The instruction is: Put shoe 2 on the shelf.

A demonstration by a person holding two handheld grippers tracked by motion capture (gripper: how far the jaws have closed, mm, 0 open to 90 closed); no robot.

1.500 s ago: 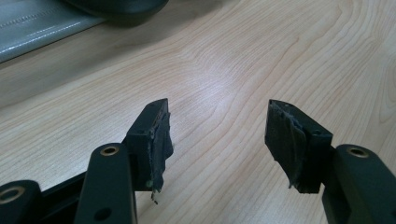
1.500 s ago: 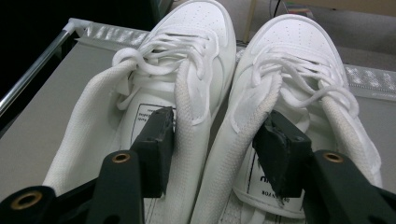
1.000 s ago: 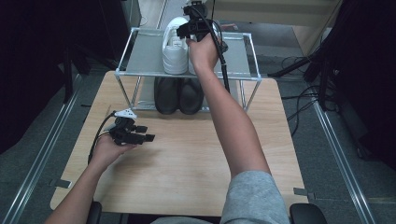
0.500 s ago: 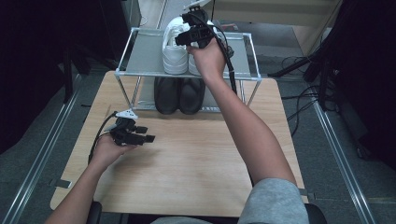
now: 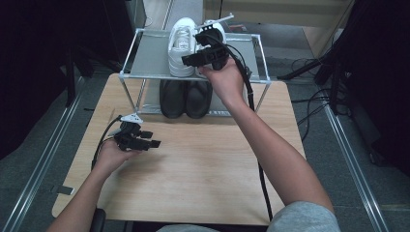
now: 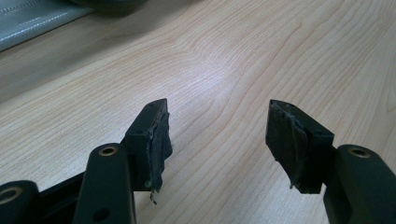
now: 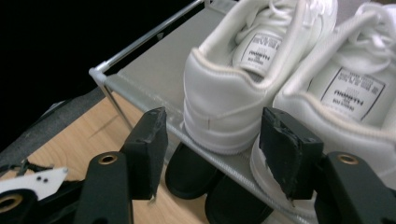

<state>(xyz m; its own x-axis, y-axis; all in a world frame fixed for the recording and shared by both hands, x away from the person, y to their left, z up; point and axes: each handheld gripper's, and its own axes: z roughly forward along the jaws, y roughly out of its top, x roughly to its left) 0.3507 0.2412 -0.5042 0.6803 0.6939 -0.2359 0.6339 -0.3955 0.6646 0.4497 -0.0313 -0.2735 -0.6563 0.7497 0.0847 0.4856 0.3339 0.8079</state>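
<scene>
A pair of white sneakers (image 5: 181, 46) stands on the top shelf of a metal shoe rack (image 5: 145, 53), heels toward me. A pair of black shoes (image 5: 186, 99) sits on the lower level. My right gripper (image 5: 191, 48) hovers at the rack's front edge, just behind the sneakers' heels (image 7: 229, 93). Its jaws (image 7: 212, 144) are open and have just been opening wider, with nothing gripped between them. My left gripper (image 5: 151, 139) rests low over the wooden table, open and empty (image 6: 217, 135).
The rack stands at the table's (image 5: 203, 164) far edge, its front rail (image 7: 116, 74) and leg close to my right jaws. Cables trail from both grippers. Metal floor rails run along both sides of the table.
My right gripper has drawn back from above the white sneakers toward the rack's front edge and sunk slightly. The left gripper has stayed put.
</scene>
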